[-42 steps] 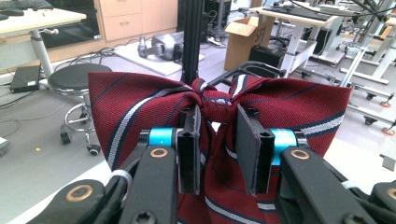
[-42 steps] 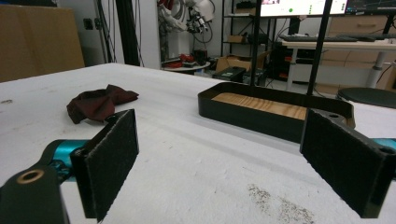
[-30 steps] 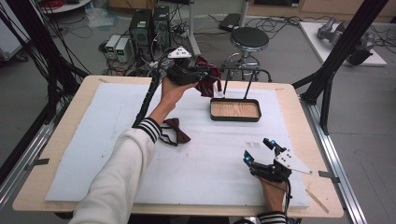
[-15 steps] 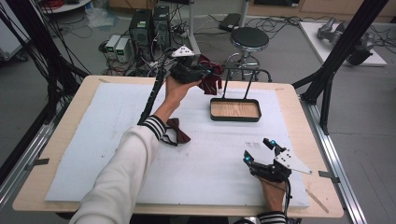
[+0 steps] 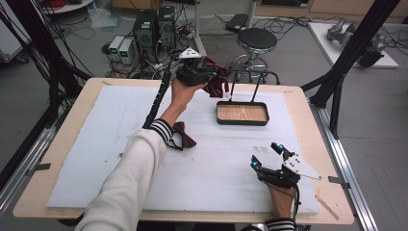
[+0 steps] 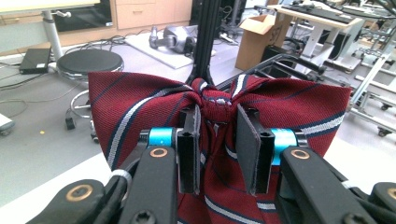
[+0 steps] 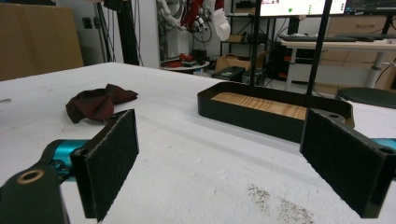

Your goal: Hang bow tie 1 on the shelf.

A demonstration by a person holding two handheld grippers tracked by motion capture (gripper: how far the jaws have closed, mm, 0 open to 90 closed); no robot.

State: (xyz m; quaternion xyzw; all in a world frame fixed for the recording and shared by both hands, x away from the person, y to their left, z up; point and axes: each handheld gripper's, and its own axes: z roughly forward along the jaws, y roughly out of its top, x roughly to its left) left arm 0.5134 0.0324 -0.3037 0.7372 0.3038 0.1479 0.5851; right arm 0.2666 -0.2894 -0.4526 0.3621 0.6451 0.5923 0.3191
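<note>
My left gripper [image 5: 206,77] is raised above the table's far edge, shut on a dark red striped bow tie [image 5: 215,81]. In the left gripper view the bow tie [image 6: 140,107] spreads wide beyond both jaws, pinched at its knot by my left gripper [image 6: 217,149]. A second dark red bow tie [image 5: 184,136] lies on the white mat beside the person's sleeve; the right gripper view has this bow tie [image 7: 99,102] at the left. My right gripper [image 5: 267,155] rests open near the front right of the mat, with nothing between its jaws [image 7: 219,158].
A black tray with a wooden bottom [image 5: 242,121] and a tall wire handle stands at the back right of the mat [image 5: 96,144]; its wall [image 7: 247,115] lies ahead of the right gripper. A stool [image 5: 257,40] stands beyond the table.
The left gripper has carried the striped bow tie a little farther back and to the right, toward the tray's handle. The right gripper has stayed still.
</note>
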